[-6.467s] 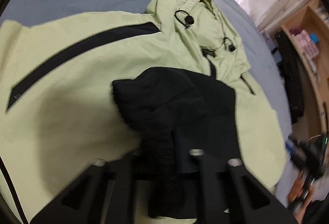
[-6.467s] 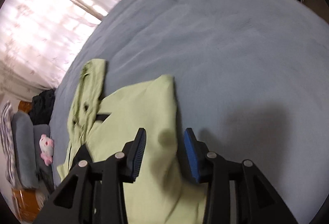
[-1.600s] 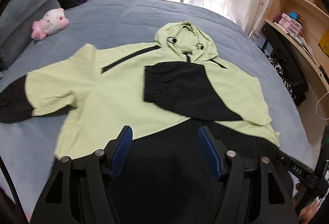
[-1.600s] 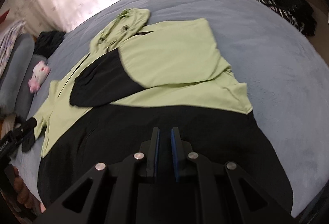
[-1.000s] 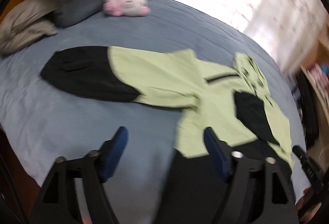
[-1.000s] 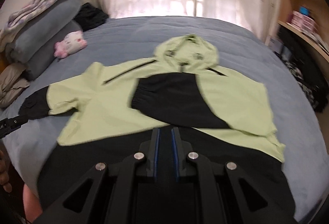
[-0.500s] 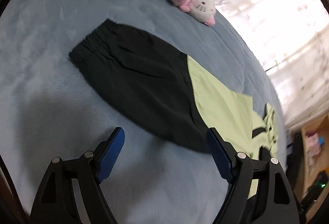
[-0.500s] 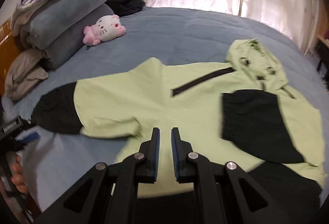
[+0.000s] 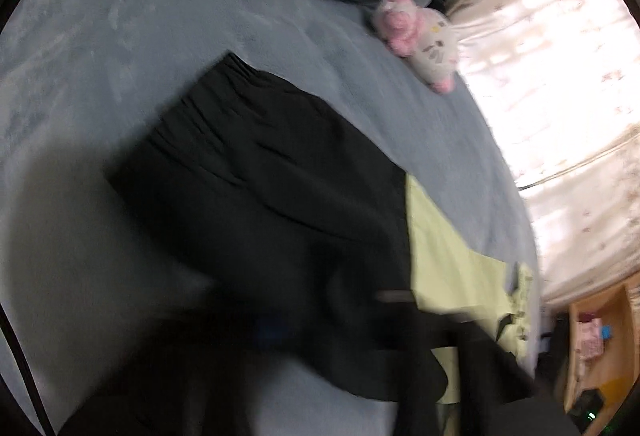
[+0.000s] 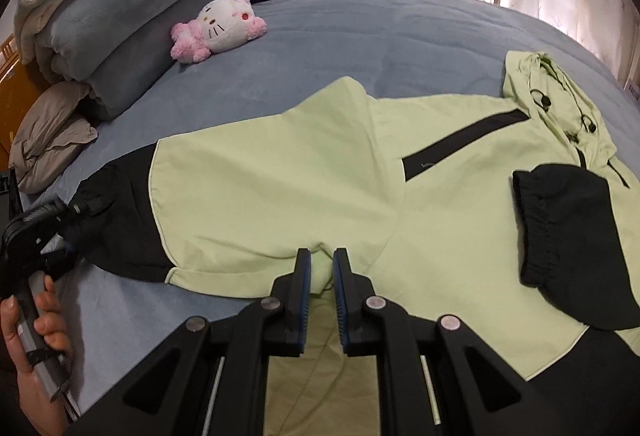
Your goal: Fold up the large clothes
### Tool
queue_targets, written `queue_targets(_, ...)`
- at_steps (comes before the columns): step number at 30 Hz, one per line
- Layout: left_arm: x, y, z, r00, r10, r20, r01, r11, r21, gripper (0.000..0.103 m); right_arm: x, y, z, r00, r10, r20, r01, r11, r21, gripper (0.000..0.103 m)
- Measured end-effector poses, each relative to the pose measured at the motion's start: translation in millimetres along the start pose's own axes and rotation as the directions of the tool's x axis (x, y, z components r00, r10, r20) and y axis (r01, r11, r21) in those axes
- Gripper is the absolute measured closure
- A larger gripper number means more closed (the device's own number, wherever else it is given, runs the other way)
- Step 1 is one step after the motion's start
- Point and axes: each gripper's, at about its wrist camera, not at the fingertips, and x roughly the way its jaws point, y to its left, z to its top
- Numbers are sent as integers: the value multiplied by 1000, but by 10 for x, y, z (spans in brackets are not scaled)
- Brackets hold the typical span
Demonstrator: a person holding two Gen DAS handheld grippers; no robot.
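Roughly a third done, I judge. Pale green and black hooded jacket [image 10: 320, 172] lies flat on the blue-grey fleece bed cover [image 10: 360, 24]. One black-cuffed sleeve [image 10: 568, 236] is folded across the chest; the other black-cuffed sleeve [image 10: 116, 212] lies outstretched. Left gripper [image 10: 60, 220] sits at that cuff; left view is blurred, so I cannot tell its jaw state. Right gripper [image 10: 322, 268] hovers, jaws near-closed, holding nothing. Pink-and-white plush cat [image 10: 218, 26] and stacked grey bedding [image 10: 120, 16] lie well apart, no obstruction.
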Motion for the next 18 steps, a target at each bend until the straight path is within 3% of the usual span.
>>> queue_targets(3,-107,-98,18,999,-25,48,25,1000,10,101,-19,-56,-5,1000,1,1,-1,1000,19,92)
queue_targets(6,-388,-583,-31,990,-37,137,13,986,167,101,-122,-156,-29,1000,-1,20,0,999,37,92)
queue_targets(8,-512,-898,-65,986,-71,150,32,968,250,101,-202,-258,-55,999,0,32,-1,999,53,92)
queue_targets(14,-758,-2195,-552,970,-231,74,163,847,506,101,-432,-699,-176,999,-30,44,23,990,139,92)
queue_targets(18,-614,-2825,-1077,970,-237,-50,218,766,605,101,-602,-1046,-277,997,-57,55,45,978,204,92)
